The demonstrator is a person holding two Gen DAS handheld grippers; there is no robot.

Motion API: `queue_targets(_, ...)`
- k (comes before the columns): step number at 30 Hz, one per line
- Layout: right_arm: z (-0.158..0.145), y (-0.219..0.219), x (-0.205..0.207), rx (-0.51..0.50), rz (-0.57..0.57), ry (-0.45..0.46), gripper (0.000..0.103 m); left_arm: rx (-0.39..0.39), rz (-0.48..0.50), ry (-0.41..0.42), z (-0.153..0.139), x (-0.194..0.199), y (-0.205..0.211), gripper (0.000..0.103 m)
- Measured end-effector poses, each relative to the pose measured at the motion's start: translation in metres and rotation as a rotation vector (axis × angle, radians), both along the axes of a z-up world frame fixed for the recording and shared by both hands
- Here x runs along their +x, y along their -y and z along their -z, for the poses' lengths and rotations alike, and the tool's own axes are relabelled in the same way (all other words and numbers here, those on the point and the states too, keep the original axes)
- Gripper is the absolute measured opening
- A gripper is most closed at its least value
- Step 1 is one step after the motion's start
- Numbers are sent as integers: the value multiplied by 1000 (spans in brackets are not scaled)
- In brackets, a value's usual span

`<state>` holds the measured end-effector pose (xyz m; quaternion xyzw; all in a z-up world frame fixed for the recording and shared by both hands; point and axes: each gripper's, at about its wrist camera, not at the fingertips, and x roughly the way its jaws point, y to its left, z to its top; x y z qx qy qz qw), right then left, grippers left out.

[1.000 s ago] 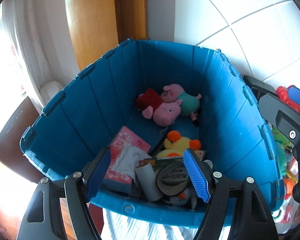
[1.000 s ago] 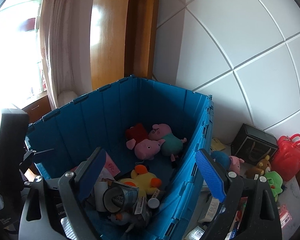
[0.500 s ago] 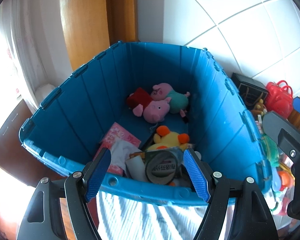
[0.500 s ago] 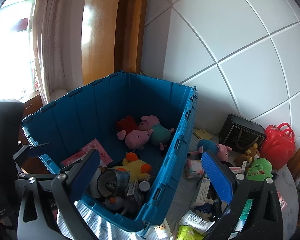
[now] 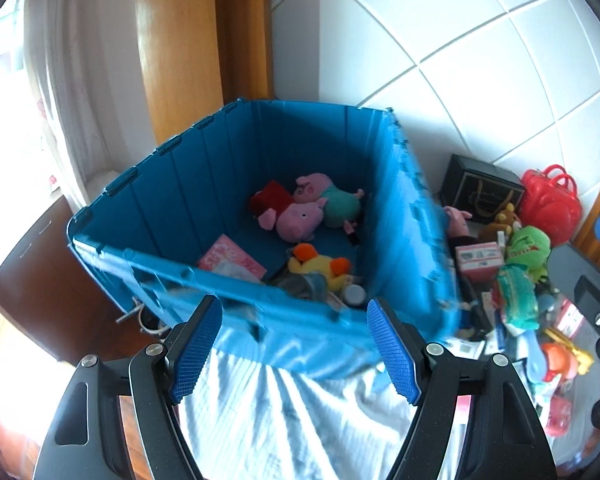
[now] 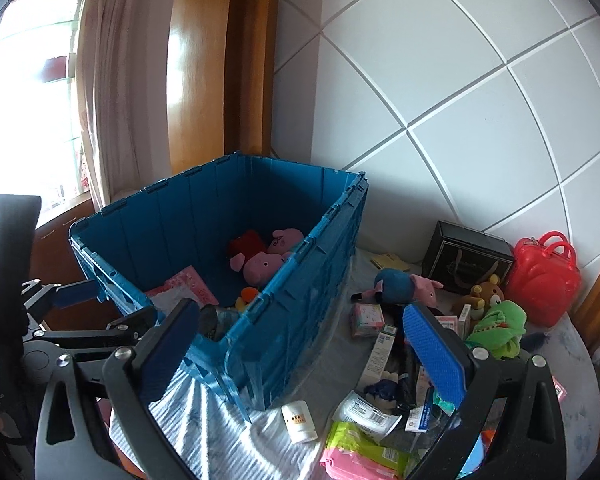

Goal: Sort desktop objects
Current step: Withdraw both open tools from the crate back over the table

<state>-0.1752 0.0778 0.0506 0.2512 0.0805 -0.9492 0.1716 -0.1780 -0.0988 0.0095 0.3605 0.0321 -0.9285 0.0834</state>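
Note:
A blue plastic bin (image 5: pixel 320 332) stands on a striped cloth; inside lie two pink pig plushes (image 5: pixel 300 220), a yellow duck plush (image 5: pixel 320 264) and a pink packet (image 5: pixel 232 258). My left gripper (image 5: pixel 293 306) hangs open before the bin's near wall, nothing between its blue pads. My right gripper (image 6: pixel 300 308) is wide open and empty, off the bin's (image 6: pixel 300 320) near right corner. Right of the bin lies a heap: a white bottle (image 6: pixel 299 422), a pink wipes pack (image 6: pixel 360 456), small boxes, a green plush (image 6: pixel 500 328) and a pig plush in blue (image 6: pixel 404 284).
A red toy bag (image 6: pixel 540 276) and a black box (image 6: pixel 466 258) stand against the white tiled wall. A wooden frame and a curtain rise behind the bin, with a bright window at the left. A dark cabinet (image 5: pixel 40 280) sits left of the bin.
Both grippers have pulled back from above the bin toward me, so its near wall and the striped cloth show in front. The right view now takes in the heap; its jaws widened slightly.

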Motion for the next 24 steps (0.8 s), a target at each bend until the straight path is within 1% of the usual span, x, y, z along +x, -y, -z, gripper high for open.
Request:
queue_targets(3, 9, -36, 16, -15, 23, 16, 103, -1, 19, -12, 0, 18, -29, 75)
queue_targets(7, 25, -91, 41, -31, 70, 50, 103, -5, 52, -13, 8, 41, -75, 76)
queue_targets(12, 52, -170, 72, -66, 175, 109, 103, -12, 112, 33, 29, 56, -132, 76)
queue_targets(14, 62, -196, 84, -76, 213, 128, 103, 4, 138, 61, 40, 62, -151, 76)
queue_targets(17, 73, -233, 100, -88, 268, 148, 103, 24, 180, 99, 56, 69, -176, 76)
queue_targets(20, 82, -269, 115, -117, 319, 152, 103, 21, 201, 109, 69, 75, -193, 76)
queue_targets(24, 100, -313, 126, -174, 403, 179, 103, -10, 228, 122, 84, 71, -215, 76)
